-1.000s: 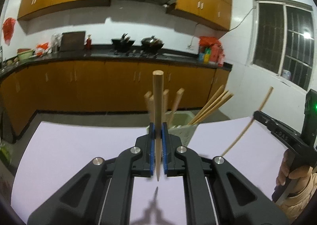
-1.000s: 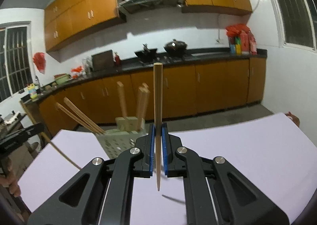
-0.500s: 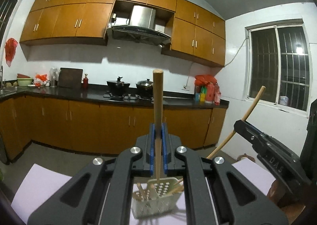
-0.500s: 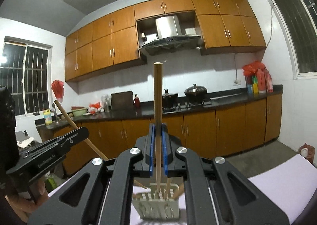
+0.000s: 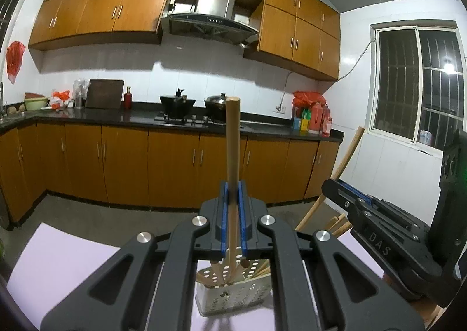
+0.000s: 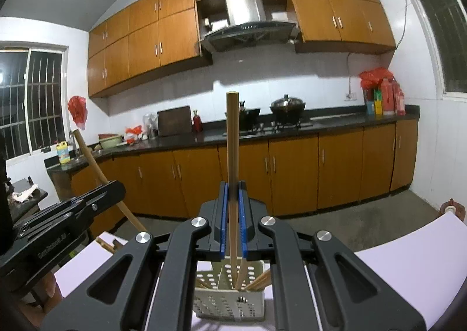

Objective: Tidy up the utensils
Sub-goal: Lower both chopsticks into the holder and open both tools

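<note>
My left gripper [image 5: 232, 193] is shut on a wooden chopstick [image 5: 233, 156] held upright, its lower tip down inside the perforated utensil holder [image 5: 233, 296] among several other chopsticks. My right gripper [image 6: 232, 193] is shut on a second upright chopstick [image 6: 232, 150], its tip also inside the holder [image 6: 230, 301]. The holder stands on the white table directly below both grippers. The right gripper also shows at the right of the left wrist view [image 5: 379, 226], and the left gripper at the left of the right wrist view [image 6: 58, 231], each with its chopstick slanting up.
The white table [image 5: 64, 266] spreads around the holder; its right part shows in the right wrist view [image 6: 408, 266]. Behind are orange kitchen cabinets [image 5: 175, 167], a dark counter with pots [image 5: 178, 103], and a barred window [image 5: 414, 88].
Both grippers have moved over the holder and tilted up from looking at the table. The two chopsticks' tips have gone down into the holder.
</note>
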A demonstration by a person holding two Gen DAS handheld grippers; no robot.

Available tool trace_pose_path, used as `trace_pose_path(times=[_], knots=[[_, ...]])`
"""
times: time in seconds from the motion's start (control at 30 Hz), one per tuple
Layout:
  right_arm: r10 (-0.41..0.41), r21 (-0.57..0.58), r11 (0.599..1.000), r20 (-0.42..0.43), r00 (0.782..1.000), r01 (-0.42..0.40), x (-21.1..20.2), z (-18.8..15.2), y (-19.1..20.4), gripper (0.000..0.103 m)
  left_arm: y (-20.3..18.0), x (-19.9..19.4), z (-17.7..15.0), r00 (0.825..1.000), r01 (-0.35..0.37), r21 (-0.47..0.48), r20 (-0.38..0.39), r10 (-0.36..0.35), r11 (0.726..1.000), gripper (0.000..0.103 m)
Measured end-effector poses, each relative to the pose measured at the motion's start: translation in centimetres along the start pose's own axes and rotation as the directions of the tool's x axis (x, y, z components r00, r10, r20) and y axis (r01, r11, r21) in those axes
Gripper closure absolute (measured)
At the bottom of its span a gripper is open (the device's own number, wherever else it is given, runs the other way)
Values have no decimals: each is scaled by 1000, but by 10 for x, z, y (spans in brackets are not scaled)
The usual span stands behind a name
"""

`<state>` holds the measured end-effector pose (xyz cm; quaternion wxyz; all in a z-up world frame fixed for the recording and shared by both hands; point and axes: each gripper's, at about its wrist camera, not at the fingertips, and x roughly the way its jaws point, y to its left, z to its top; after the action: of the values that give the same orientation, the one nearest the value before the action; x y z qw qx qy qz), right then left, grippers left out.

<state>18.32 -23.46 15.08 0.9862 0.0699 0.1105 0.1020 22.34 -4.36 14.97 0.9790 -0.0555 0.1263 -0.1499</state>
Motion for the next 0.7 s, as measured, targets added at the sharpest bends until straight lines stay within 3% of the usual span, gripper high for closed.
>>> trace_pose_path(times=[0.07, 0.13, 0.2, 0.53, 0.7], knots=[[-1, -3, 1000, 2, 1000, 1, -4, 2, 0, 92, 4, -2, 0, 1000, -2, -11, 3, 2, 1000, 92], [-6, 1, 1000, 13, 1000, 6, -9, 5, -2, 82, 7, -5, 3, 1000, -5, -20, 11, 5, 1000, 78], [-11, 3, 1000, 28, 1000, 11, -15, 9, -4, 73, 10, -11, 4, 1000, -10, -27, 23, 10, 1000, 76], [-72, -8, 997, 8, 997, 72, -37, 11, -11, 62, 25, -47, 5, 997, -73, -31, 39, 74, 997, 57], [-108, -19, 994, -15, 994, 107, -46, 7, -10, 51, 32, -65, -2, 993, -114, -27, 28, 114, 993, 45]])
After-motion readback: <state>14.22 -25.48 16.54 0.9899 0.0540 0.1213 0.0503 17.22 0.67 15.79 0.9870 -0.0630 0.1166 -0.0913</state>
